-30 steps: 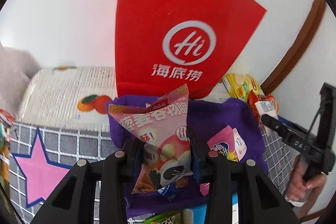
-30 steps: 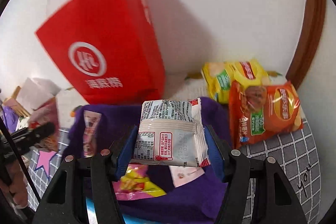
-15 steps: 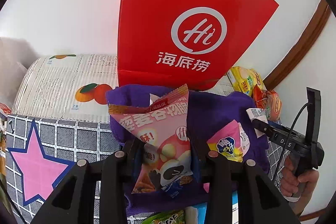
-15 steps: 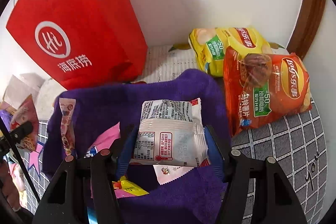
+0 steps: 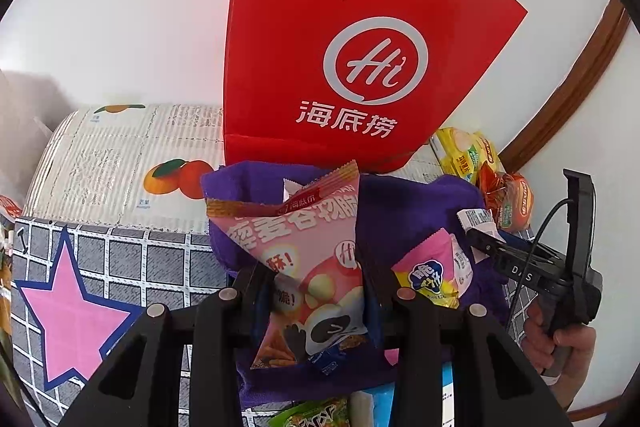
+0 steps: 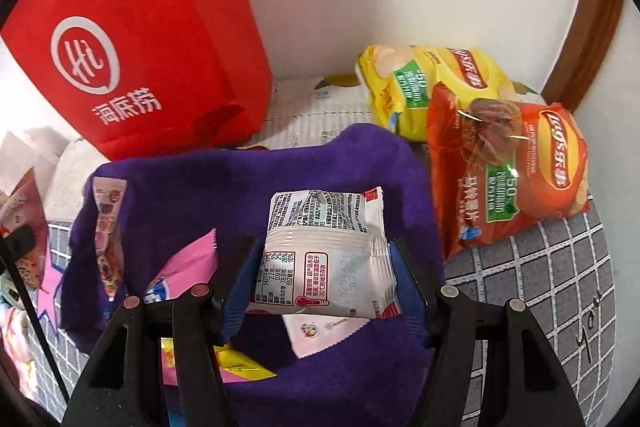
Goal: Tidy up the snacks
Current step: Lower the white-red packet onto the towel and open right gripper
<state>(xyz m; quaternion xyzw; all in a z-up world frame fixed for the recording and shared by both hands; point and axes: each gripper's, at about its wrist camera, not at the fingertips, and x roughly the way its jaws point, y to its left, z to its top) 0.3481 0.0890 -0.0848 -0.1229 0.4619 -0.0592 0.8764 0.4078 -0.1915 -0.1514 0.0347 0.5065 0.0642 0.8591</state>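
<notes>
My left gripper [image 5: 316,287] is shut on a pink snack packet [image 5: 308,259] with a panda print and holds it upright over the purple cloth bin [image 5: 404,211]. My right gripper [image 6: 320,279] is shut on a white snack packet [image 6: 324,259] with printed label text, above the same purple bin [image 6: 240,187]. A pink and yellow packet [image 5: 432,271] lies in the bin; it also shows in the right wrist view [image 6: 180,267]. The right gripper appears at the right of the left wrist view [image 5: 500,251].
A red paper bag [image 5: 344,51] stands behind the bin against the white wall. A yellow chip bag [image 6: 432,83] and an orange chip bag [image 6: 512,171] lie to the bin's right. A checked cloth with a pink star [image 5: 72,307] covers the table.
The right gripper has dipped lower and closer over the purple bin with its white packet. The left gripper has moved slightly nearer, still holding the pink packet.
</notes>
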